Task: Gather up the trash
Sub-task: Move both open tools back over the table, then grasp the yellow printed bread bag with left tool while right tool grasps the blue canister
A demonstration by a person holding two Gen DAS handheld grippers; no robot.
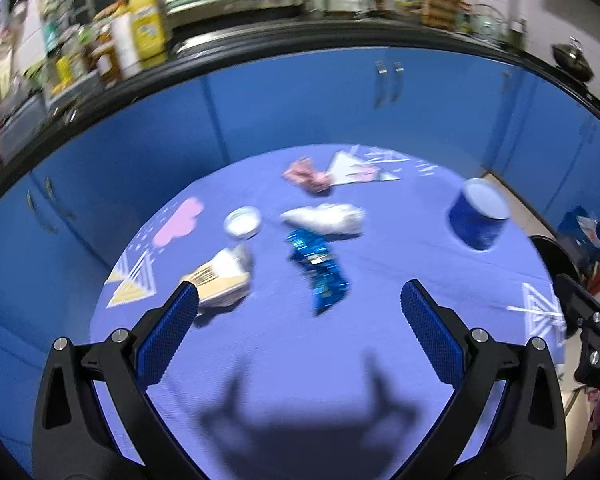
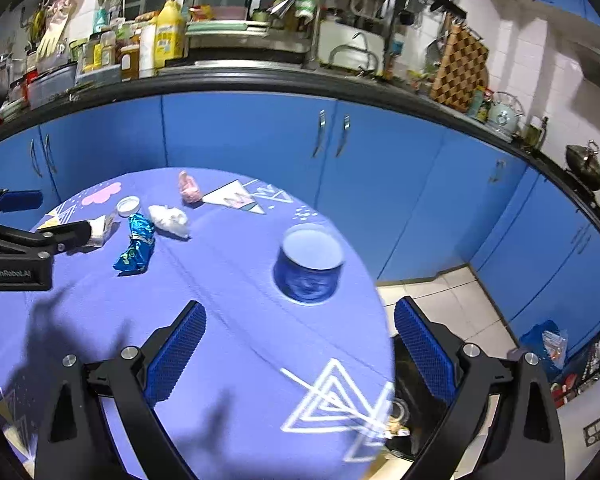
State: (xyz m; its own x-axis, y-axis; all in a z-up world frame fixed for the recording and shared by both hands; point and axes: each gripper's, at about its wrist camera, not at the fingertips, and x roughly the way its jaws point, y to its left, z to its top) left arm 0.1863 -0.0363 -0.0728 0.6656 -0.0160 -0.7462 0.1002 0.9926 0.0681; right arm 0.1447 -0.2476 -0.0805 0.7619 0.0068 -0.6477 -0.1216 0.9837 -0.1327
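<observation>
On the round blue-clothed table (image 1: 340, 344) lie a shiny blue wrapper (image 1: 320, 270), a crumpled white tissue (image 1: 326, 218), a pink crumpled scrap (image 1: 306, 174), a white round lid (image 1: 242, 222) and a small tan carton (image 1: 224, 280). A blue cylindrical bin (image 1: 478, 216) stands at the right. My left gripper (image 1: 300, 300) is open and empty, just short of the wrapper. My right gripper (image 2: 300, 320) is open and empty, just before the bin (image 2: 310, 264). The right wrist view also shows the wrapper (image 2: 136, 248), the tissue (image 2: 170, 220) and the left gripper's fingers (image 2: 66, 236) beside the carton (image 2: 102, 230).
Blue kitchen cabinets (image 2: 240, 148) curve behind the table under a black counter (image 2: 260, 80) crowded with bottles and dishes. Tiled floor (image 2: 456, 312) shows past the table's right edge, with clutter at the far right (image 2: 552, 344).
</observation>
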